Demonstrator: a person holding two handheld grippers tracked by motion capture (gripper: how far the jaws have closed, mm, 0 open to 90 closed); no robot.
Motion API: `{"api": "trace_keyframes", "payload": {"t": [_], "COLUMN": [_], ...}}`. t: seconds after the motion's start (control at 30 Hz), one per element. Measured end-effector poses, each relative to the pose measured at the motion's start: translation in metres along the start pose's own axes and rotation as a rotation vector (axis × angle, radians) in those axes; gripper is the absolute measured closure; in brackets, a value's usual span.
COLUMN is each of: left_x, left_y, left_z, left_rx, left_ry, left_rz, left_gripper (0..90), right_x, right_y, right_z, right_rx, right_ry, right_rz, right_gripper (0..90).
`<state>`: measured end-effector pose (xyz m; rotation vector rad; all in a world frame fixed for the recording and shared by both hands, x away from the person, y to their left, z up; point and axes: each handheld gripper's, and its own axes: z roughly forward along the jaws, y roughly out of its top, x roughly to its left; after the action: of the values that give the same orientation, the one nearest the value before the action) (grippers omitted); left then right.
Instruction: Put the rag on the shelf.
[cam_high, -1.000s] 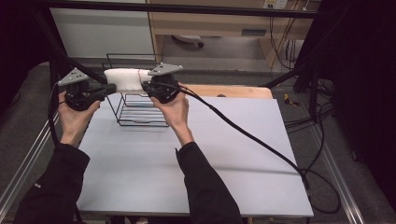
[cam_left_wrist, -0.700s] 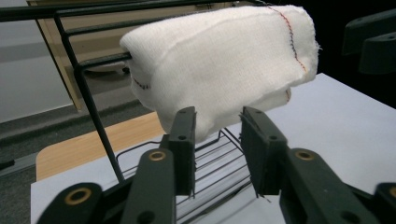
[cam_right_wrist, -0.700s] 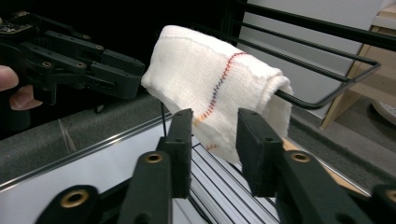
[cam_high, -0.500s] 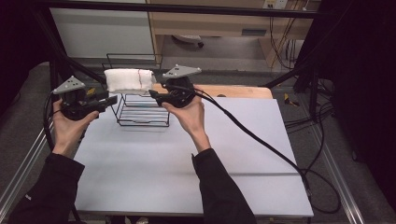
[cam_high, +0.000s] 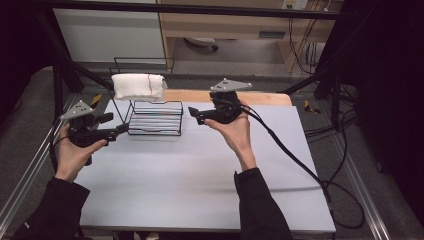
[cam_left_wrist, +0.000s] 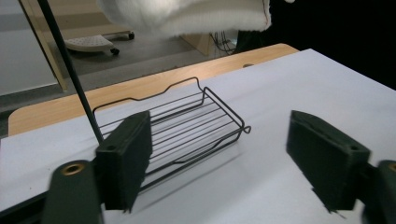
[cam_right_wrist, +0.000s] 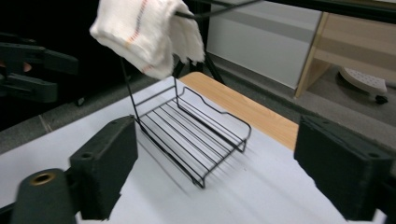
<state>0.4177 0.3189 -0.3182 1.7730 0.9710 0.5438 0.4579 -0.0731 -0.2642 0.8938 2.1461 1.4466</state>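
High view: a white towel (cam_high: 138, 86) is draped over the top bar of a black wire rack (cam_high: 152, 117) at the far left of the white table (cam_high: 200, 180). The left gripper (cam_high: 121, 129) and right gripper (cam_high: 192, 113) are held on either side of the rack, apart from it. Both pairs of jaws have just been opening and stand wide, with nothing between them.

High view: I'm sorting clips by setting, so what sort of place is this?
Probably a lab or workshop data-recording station, not a home. A bare white table sits in a dark metal frame, cables trail across it, and a wire rack holding a white towel looks staged.
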Motion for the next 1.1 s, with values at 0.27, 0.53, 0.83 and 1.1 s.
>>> {"api": "trace_keyframes", "payload": {"t": [0.27, 0.53, 0.83, 1.1], "left_x": [-0.006, -0.013, -0.021, -0.026], "left_y": [-0.026, -0.051, -0.084, -0.104], "left_z": [0.002, 0.007, 0.013, 0.017], "left_rx": [0.037, 0.074, 0.109, 0.136], "left_ry": [-0.001, -0.026, -0.059, -0.085], "left_rz": [0.008, 0.004, 0.015, 0.039], "left_gripper": [7.7, 6.0, 6.3, 6.7], "right_x": [-0.024, -0.044, -0.055, -0.061], "right_y": [-0.033, -0.079, -0.137, -0.18], "right_z": [-0.028, -0.054, -0.08, -0.093], "right_rx": [-0.004, 0.01, 0.052, 0.092], "right_ry": [-0.01, -0.024, -0.031, -0.026], "right_rz": [0.043, 0.09, 0.126, 0.144], "right_gripper": [6.4, 2.5, 0.8, 0.6]}}
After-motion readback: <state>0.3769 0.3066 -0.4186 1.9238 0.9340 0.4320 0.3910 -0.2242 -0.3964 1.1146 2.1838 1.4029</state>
